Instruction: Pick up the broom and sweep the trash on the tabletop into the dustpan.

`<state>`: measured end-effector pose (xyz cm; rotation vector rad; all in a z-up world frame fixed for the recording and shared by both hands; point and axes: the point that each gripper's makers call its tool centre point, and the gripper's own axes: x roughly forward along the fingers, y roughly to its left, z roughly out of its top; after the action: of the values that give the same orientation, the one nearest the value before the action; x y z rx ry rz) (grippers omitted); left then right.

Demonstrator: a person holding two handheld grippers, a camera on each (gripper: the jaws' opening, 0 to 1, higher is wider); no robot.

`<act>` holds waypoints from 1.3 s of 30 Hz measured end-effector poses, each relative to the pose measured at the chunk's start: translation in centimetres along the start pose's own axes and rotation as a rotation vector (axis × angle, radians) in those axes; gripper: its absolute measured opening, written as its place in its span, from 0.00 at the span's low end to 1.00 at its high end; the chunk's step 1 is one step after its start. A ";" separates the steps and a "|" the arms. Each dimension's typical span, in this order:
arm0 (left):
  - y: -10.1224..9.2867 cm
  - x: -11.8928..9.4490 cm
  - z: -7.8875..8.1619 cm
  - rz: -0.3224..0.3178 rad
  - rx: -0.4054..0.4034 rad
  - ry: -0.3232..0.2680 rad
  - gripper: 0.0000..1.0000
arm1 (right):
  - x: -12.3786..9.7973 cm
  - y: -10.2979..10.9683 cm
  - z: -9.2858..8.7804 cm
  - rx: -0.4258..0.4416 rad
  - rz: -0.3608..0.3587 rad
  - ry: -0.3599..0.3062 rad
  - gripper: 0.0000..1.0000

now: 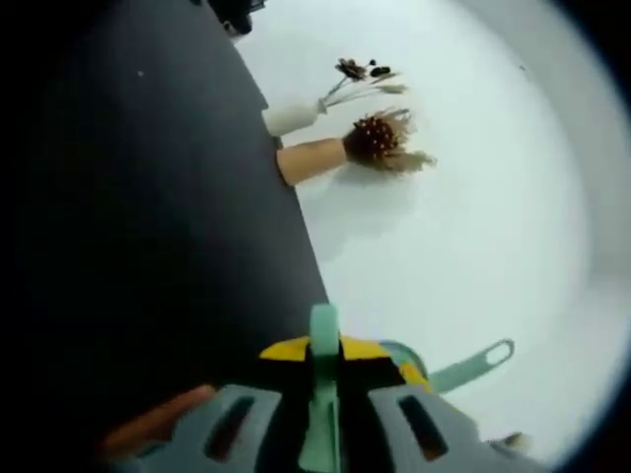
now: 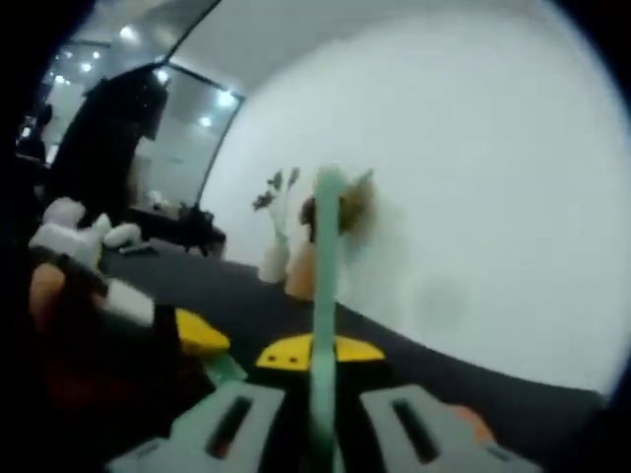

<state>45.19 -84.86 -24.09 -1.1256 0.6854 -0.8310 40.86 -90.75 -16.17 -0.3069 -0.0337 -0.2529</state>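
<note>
Black tabletop (image 1: 148, 246) meets white wall (image 1: 473, 197); two vases (image 1: 311, 160) stand there.

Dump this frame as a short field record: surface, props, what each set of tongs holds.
surface: black tabletop, white wall behind it
props: white ceramic vase and tan ceramic vase, side by side at the wall, both with dried flowers
left tongs: shut on a thin teal plastic handle
right tongs: shut on a long teal plastic handle
also: teal bar with hanging hole, beside the left tongs
broom vs dustpan: cannot tell which handle is which
</note>
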 end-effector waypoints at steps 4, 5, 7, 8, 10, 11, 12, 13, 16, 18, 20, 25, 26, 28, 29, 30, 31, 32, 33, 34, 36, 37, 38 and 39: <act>0.0 0.0 0.0 -0.001 -0.002 0.001 0.10 | -0.6 -0.6 1.6 0.025 -0.021 -0.053 0.05; 0.0 0.0 0.0 -0.001 -0.003 0.001 0.10 | -0.8 -0.9 1.8 0.029 -0.027 -0.059 0.05; 0.0 0.0 0.0 0.000 -0.002 0.001 0.10 | -1.0 -1.6 1.7 0.037 -0.045 -0.059 0.05; 0.0 0.0 0.0 0.000 -0.002 0.000 0.10 | -1.1 -2.0 1.5 0.037 -0.054 -0.052 0.05; 0.0 0.0 0.1 0.001 -0.007 0.001 0.10 | -1.2 -2.9 1.1 0.037 -0.080 -0.040 0.05; 0.0 0.0 0.1 0.001 -0.008 0.000 0.10 | -1.3 -3.2 0.8 0.045 -0.090 -0.031 0.05; 0.0 0.1 0.2 0.001 -0.012 0.002 0.10 | -1.6 -3.8 0.6 0.058 -0.105 -0.029 0.05; 0.0 0.1 0.3 0.000 -0.015 0.002 0.10 | -1.7 -4.2 0.4 0.073 -0.114 -0.026 0.05; 0.2 0.0 0.8 0.002 -0.020 -0.003 0.10 | -1.9 -5.7 0.3 0.105 -0.139 -0.027 0.05; 0.3 -0.2 1.2 0.004 -0.024 -0.011 0.10 | -2.1 -6.6 0.4 0.142 -0.151 -0.032 0.05; 0.4 -0.3 2.0 0.006 -0.033 -0.029 0.10 | -2.4 -7.0 0.3 0.163 -0.163 -0.037 0.05; 0.4 -0.8 3.5 0.004 -0.049 -0.069 0.10 | -2.8 -7.5 -0.1 0.192 -0.180 -0.034 0.05; 0.3 -0.8 3.6 0.004 -0.044 -0.071 0.10 | -2.9 -7.5 -0.2 0.196 -0.182 -0.033 0.05; 0.1 -1.0 3.9 0.010 -0.032 -0.082 0.10 | -2.9 -7.6 -0.3 0.202 -0.185 -0.030 0.05; 0.0 -1.2 4.0 0.014 -0.028 -0.088 0.10 | -2.9 -7.6 -0.4 0.204 -0.185 -0.028 0.05; 0.0 -1.4 4.0 0.014 -0.022 -0.091 0.10 | -3.0 -7.6 -0.5 0.206 -0.186 -0.027 0.05; 0.0 -1.5 3.9 0.018 -0.020 -0.090 0.10 | -3.0 -7.6 -0.5 0.206 -0.187 -0.024 0.05; 0.2 -1.7 3.8 0.025 -0.035 -0.090 0.10 | -3.0 -7.6 -0.6 0.206 -0.187 -0.022 0.05; 0.5 -1.7 3.7 0.028 -0.047 -0.090 0.10 | -2.9 -7.6 -0.7 0.205 -0.188 -0.019 0.05; 0.7 -1.6 3.5 0.036 -0.060 -0.082 0.10 | -3.0 -7.6 -0.8 0.205 -0.189 -0.016 0.05; 1.4 -1.7 3.0 0.055 -0.064 -0.067 0.10 | -3.0 -7.7 -0.9 0.208 -0.189 -0.013 0.05; 1.8 -1.7 2.9 0.058 -0.070 -0.068 0.10 | -3.0 -7.7 -1.0 0.208 -0.189 -0.013 0.05; 1.8 -1.7 2.9 0.053 -0.084 -0.062 0.10 | -3.0 -7.8 -1.0 0.209 -0.190 -0.013 0.05; 1.7 -1.8 2.9 0.050 -0.067 -0.054 0.10 | -3.1 -7.8 -0.9 0.211 -0.190 -0.014 0.05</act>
<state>47.00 -81.59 -24.73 -1.1824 0.6980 -0.7372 35.94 -97.49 -14.98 -0.0956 -0.1034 -0.4325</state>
